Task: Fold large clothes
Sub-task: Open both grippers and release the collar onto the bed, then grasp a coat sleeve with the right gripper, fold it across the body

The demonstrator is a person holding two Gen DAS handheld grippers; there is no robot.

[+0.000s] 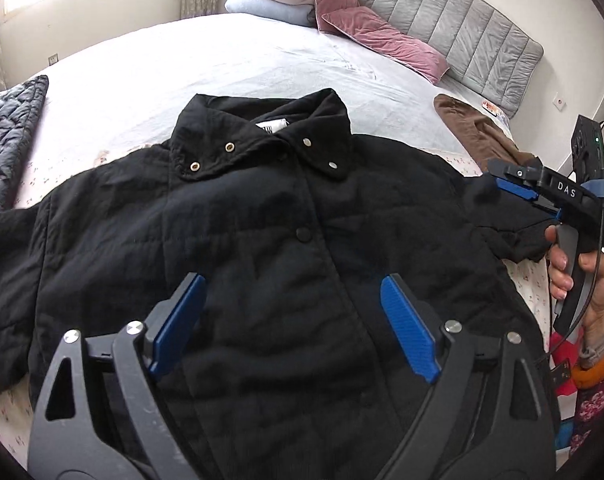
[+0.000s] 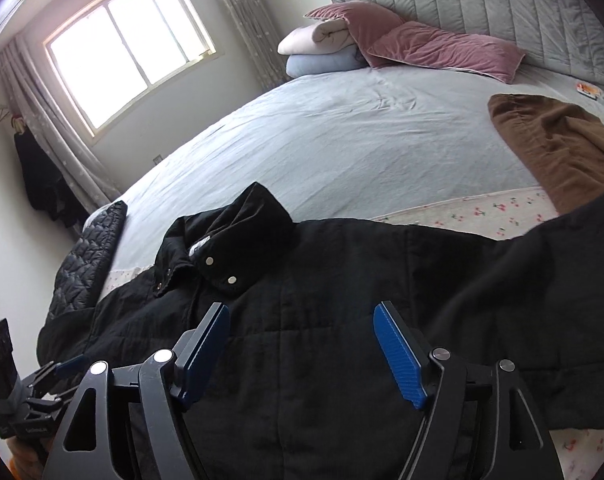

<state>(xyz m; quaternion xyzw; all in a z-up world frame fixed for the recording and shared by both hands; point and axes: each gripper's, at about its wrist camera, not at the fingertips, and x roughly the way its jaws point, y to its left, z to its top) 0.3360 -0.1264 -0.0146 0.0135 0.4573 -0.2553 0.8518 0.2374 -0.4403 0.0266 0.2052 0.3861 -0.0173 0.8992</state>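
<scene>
A black quilted jacket [image 1: 262, 232] lies front-up on the bed, snapped shut, collar toward the headboard; it also fills the right wrist view [image 2: 322, 320]. My left gripper [image 1: 292, 284] is open and empty, hovering over the jacket's chest. My right gripper [image 2: 302, 312] is open and empty over the jacket near its right shoulder and sleeve; it shows in the left wrist view [image 1: 502, 184] at the jacket's right sleeve, held by a hand. The left gripper shows at the lower left of the right wrist view [image 2: 68, 364].
A grey-blue bedsheet [image 2: 362, 128] covers the bed. A brown garment [image 2: 554, 140] lies at the right. A dark quilted garment [image 1: 10, 136] lies at the left edge. Pink pillows [image 2: 430, 48] and folded blankets [image 2: 322, 52] sit by the grey headboard [image 1: 462, 16].
</scene>
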